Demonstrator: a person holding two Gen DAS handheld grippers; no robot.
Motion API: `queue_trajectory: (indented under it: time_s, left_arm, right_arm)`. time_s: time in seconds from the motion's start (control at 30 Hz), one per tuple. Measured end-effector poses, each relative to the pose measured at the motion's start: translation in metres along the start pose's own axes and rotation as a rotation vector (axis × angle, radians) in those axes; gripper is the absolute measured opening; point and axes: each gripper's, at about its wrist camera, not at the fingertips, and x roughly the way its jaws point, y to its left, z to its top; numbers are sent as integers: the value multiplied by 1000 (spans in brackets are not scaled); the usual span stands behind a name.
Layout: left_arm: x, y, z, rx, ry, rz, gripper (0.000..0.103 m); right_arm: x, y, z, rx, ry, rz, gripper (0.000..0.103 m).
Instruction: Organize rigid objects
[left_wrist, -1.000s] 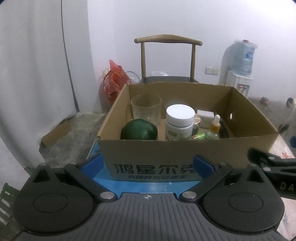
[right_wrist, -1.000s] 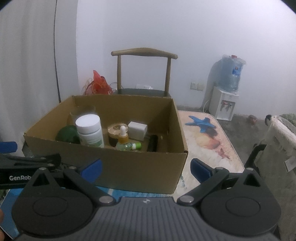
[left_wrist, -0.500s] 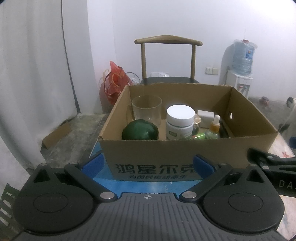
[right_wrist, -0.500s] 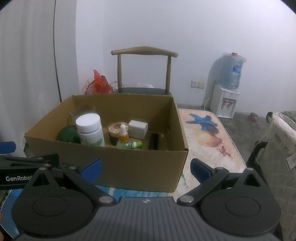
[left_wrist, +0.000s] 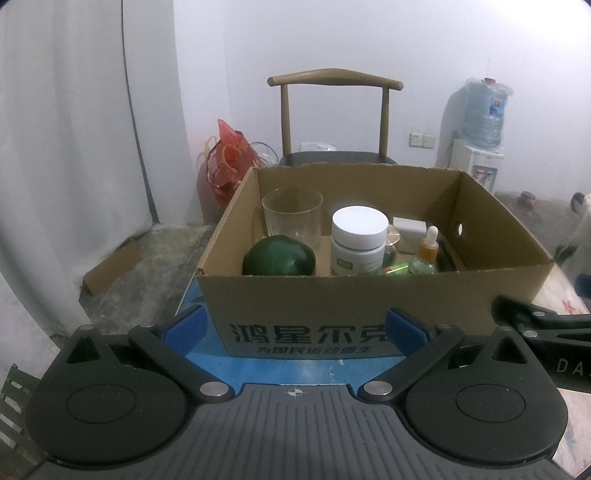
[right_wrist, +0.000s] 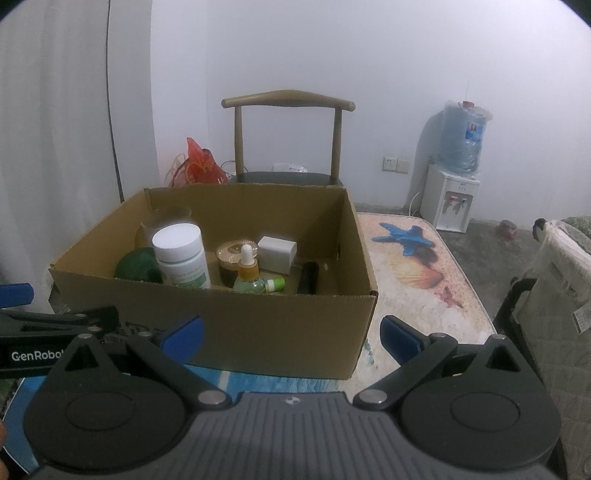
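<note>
Nearest the cameras, the left claw and right claw are hovering released and empty before the cardboard box, which is sitting on the patterned bench. Inside, at 11 o'clock, a green ball is lying beside a white-capped jar; a dropper bottle is standing at 1 o'clock, a glass cup behind. Beyond, at 12 o'clock, a wooden chair is standing.

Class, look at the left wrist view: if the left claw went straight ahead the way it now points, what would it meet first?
Most likely the near wall of the cardboard box, on its printed lettering. The open left claw points at that wall, below the rim, so it would not reach the things inside. Depth is hard to judge.
</note>
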Motion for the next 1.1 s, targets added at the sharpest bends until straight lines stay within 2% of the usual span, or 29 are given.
queue_trajectory:
  time_s: [1.1]
  left_arm:
    - [1,-1,-2,-1,2,-1,103]
  right_arm:
    - [2,-2,-1,5,8,4,103]
